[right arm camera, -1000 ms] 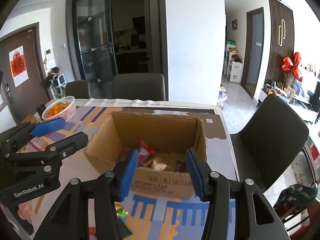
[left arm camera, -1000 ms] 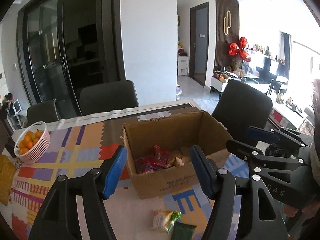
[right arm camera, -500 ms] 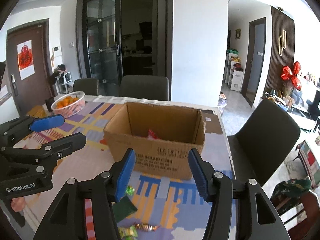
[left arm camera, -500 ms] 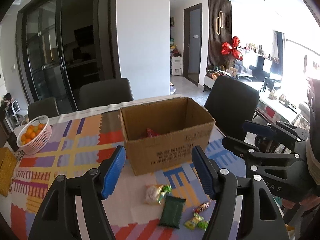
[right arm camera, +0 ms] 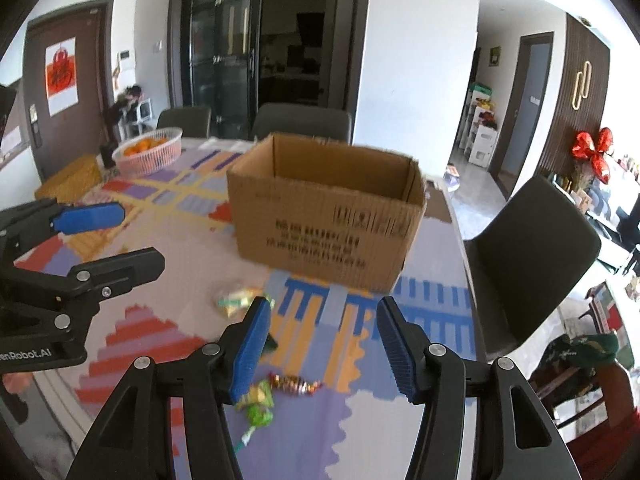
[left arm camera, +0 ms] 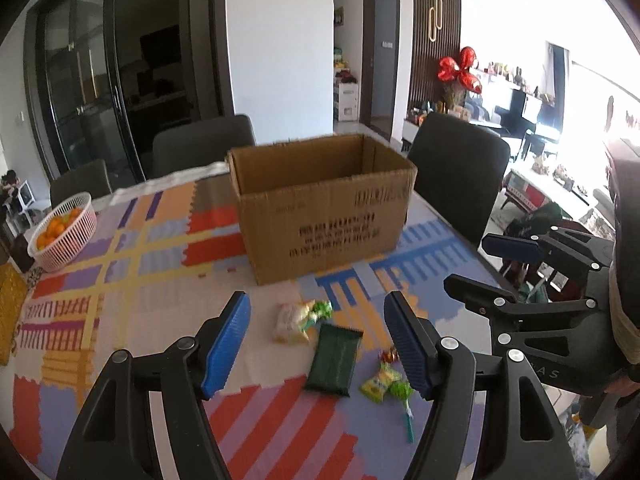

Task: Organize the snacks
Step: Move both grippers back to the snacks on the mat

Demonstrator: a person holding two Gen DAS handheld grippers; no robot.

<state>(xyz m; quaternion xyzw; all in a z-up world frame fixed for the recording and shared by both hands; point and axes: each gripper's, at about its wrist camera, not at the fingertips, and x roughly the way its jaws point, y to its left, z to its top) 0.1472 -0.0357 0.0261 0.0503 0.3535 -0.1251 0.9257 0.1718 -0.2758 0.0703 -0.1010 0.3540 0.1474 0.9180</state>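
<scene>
An open cardboard box (left arm camera: 324,204) stands on the patterned tablecloth (left arm camera: 120,280); its inside is hidden from here. In front of it lie loose snacks: a white-and-green packet (left arm camera: 296,318), a dark green packet (left arm camera: 334,354), a yellow-green candy (left arm camera: 380,384), a green lollipop (left arm camera: 402,394) and a red-wrapped candy (right arm camera: 296,384). My left gripper (left arm camera: 316,304) hovers open above the packets, nothing between its blue pads. My right gripper (right arm camera: 323,308) is open and empty too, over the tablecloth just right of the candies. Each gripper shows in the other's view: right gripper (left arm camera: 468,262), left gripper (right arm camera: 140,234).
A pink basket of oranges (left arm camera: 64,228) sits at the table's far left, with a yellow woven item (right arm camera: 70,182) nearby. Dark chairs (left arm camera: 456,176) stand behind and to the right of the table. The table's right edge (right arm camera: 466,280) runs close beside the box.
Both grippers have drawn back from above the box and sunk lower. The box's contents have dropped out of sight and the loose snacks have come into view. The right jaws stand slightly wider.
</scene>
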